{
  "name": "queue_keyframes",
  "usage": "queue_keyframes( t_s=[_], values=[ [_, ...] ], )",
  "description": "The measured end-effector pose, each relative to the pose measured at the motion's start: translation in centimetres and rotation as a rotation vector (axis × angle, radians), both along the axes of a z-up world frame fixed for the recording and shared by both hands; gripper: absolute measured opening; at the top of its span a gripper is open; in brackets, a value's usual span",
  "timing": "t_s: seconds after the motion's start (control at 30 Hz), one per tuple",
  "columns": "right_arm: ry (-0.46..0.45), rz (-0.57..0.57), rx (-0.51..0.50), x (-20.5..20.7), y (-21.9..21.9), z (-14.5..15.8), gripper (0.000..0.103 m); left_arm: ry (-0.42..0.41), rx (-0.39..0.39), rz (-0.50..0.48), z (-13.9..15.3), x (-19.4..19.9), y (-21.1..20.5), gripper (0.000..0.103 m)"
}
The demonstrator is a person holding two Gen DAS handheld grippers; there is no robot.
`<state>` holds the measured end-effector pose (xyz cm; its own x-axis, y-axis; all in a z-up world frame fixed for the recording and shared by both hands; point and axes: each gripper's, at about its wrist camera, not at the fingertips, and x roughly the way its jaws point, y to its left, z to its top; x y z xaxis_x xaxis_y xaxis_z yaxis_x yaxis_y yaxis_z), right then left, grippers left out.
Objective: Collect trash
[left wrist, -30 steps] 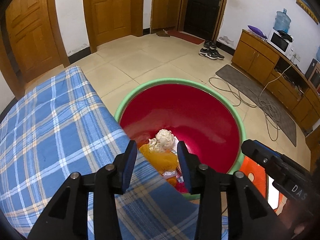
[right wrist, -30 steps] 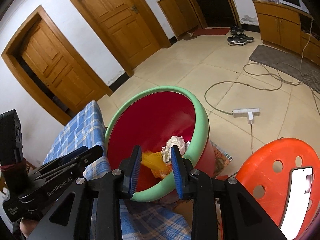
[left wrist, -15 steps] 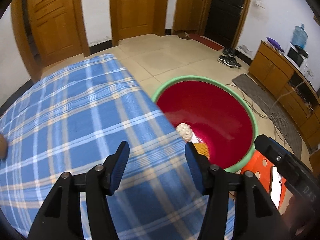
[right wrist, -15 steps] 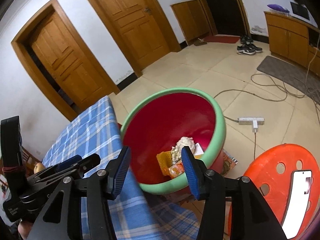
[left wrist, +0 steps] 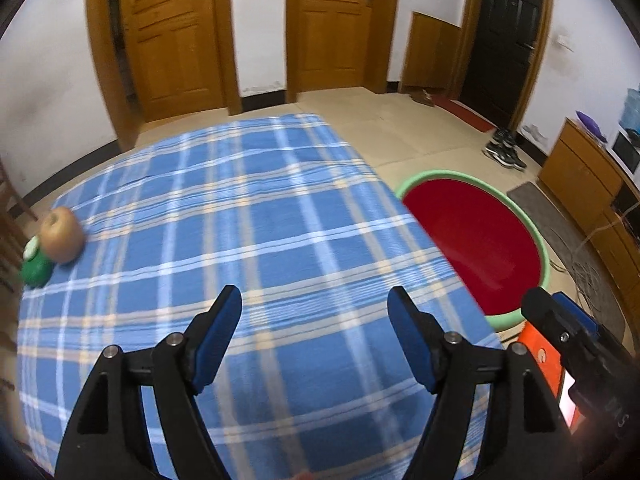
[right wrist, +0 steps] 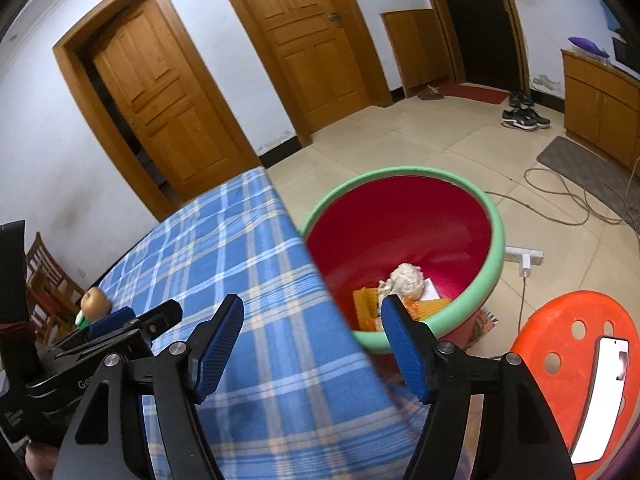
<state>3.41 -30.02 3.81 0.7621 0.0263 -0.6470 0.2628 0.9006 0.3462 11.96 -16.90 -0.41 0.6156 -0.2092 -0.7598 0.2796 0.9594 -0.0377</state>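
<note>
The left hand-held gripper hangs above the counter with its blue-padded jaws spread wide and nothing between them. The right hand-held gripper is equally wide open and empty, positioned over the counter edge nearest the bin.

Step in hand, as a judgement: both tools are free and directed at the counter, so the work stands between a deposit and the next pickup. The trash, a crumpled white wad on orange and yellow wrappers, lies at the bottom of the bin.

The next move calls for locating a further item. The only things on the cloth are an apple and a green object touching it, at the far left edge, well apart from both tools. Whether either counts as trash cannot be told. Reaching them requires a long travel by the left tool across the counter, then a lowering with the jaws astride the item.

Surface: a blue plaid cloth covers the counter, smooth and slightly draped at the edges. The red bin with a green rim stands on the floor just beside the counter. An orange stool carrying a phone stands near the bin.

Room: tiled floor, wooden doors, a power strip with loose cable, shoes, a low cabinet.
</note>
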Motion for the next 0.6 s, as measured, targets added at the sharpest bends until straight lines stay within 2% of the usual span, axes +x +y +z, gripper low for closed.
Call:
queue_keyframes(
  t_s=[0.3,0.6],
  values=[
    [-0.009,0.060,-0.035,-0.6,3.8,0.3,0.074,-0.017,-0.026,0.089,0.4,-1.6,4.3,0.075],
    [-0.025,0.085,-0.044,-1.9,6.3,0.3,0.074,-0.061,-0.022,0.123,0.8,-3.1,6.8,0.075]
  ],
)
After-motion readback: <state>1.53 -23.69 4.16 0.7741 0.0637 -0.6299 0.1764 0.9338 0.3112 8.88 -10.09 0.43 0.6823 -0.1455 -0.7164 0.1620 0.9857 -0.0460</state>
